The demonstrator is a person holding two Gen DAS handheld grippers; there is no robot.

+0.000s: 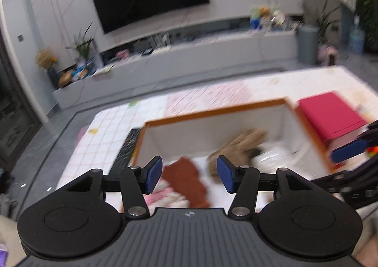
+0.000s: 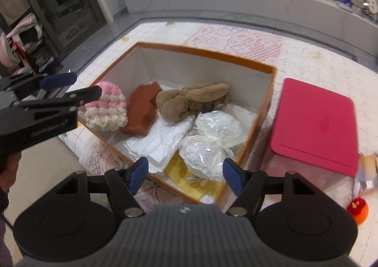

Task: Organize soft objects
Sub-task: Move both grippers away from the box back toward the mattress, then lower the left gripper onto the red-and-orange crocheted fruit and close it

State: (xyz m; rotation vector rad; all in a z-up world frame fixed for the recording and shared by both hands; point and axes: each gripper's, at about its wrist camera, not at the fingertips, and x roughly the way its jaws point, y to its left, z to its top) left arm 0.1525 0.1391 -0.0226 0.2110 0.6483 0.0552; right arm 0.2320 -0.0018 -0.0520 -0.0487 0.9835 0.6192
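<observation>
Inside the orange-rimmed box [image 2: 271,92], the brown plush toy [image 2: 191,101] is lying with its long axis running perhaps from eight to two o'clock, while the left gripper [image 1: 189,177] and right gripper [image 2: 185,176] are both hovering spread, holding nothing.

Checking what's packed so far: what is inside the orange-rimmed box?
In the box: pink-and-white knit hat, rust sponge, brown plush, white paper, plastic-wrapped bundles, yellow cloth. Anything beneath them is hidden.
</observation>
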